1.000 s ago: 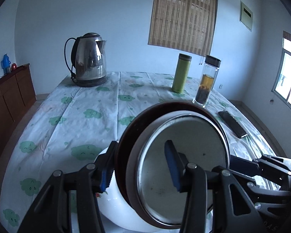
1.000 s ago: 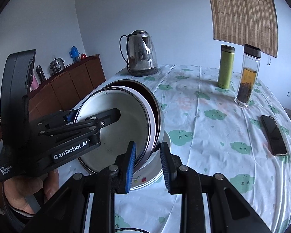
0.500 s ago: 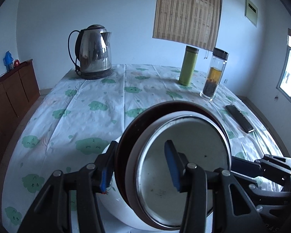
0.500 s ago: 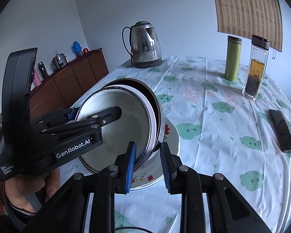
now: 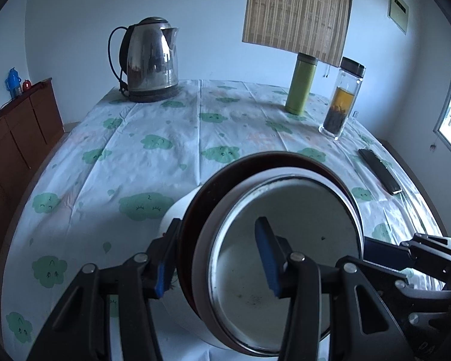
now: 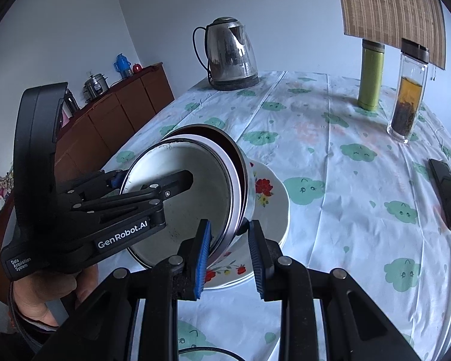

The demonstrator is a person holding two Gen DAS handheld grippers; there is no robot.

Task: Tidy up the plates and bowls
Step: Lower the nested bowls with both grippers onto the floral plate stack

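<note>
Now, stack: a nested stack of bowls tipped on its side, white enamel bowl innermost, dark bowl and white outer bowl around it, leaning over the floral plate on the tabletop.
Left hand-held gripper: clamped across the stack's rim, one blue pad inside the enamel bowl, the other outside against the outer wall.
Right hand-held gripper: narrow, pinching the rim's near edge between its blue pads.
Change: over the last second the grip looks the same, but kettle, green flask and tea bottle have slid up and away in both views, and more of the plate shows; I judge the stack is being lifted or drawn back from the plate.
Meaning: the bowls travel as one unit, plate left behind; sorting is under way, not finished.
Right view only: the plate's red flowers, the person's hand on the left tool.
Left view only: specks of residue in the enamel bowl's bottom, the window at right.
Both: phone lying well apart.
</note>
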